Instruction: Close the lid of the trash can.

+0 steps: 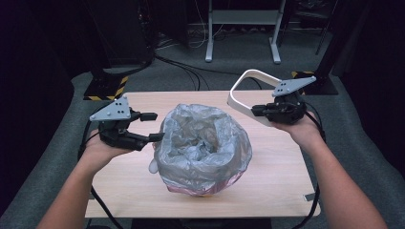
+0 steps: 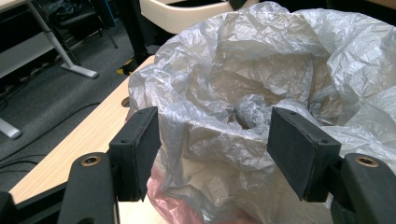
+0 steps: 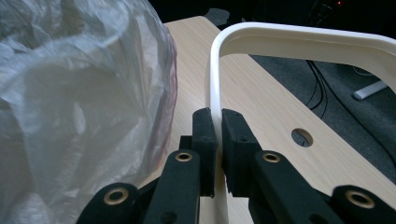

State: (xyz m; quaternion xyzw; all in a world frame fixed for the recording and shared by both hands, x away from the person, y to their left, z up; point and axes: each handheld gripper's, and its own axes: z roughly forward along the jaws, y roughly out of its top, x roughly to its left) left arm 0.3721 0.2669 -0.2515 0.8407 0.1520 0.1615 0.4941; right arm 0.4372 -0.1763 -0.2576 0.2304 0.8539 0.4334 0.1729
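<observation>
While the left gripper [image 1: 152,127] waits beside the bin with its jaws apart, one of them lies close against the crumpled grey liner bag [image 1: 203,145], though nothing is pinched between them. The bag sits in the middle of the worktop [image 1: 277,181], draped over a small bin whose pink wall [image 2: 170,207] shows at the bottom edge; its thin, translucent film is heavily creased and slumps inward into a hollow. To the right, the right gripper [image 1: 258,110] has its jaws clamped on one thin side of the white ring frame [image 1: 246,93], a rounded, smooth plastic loop held tilted above the far right of the worktop, apart from the bag.

The risks I see come from that narrow grip: the frame is slick and held by one edge only, so it could swivel or slip between the jaws as it is carried over. If it is lowered off-centre, it may catch the loose film and drag it into the bin, or push the light bin sideways, since the left jaws are not holding anything steady.
</observation>
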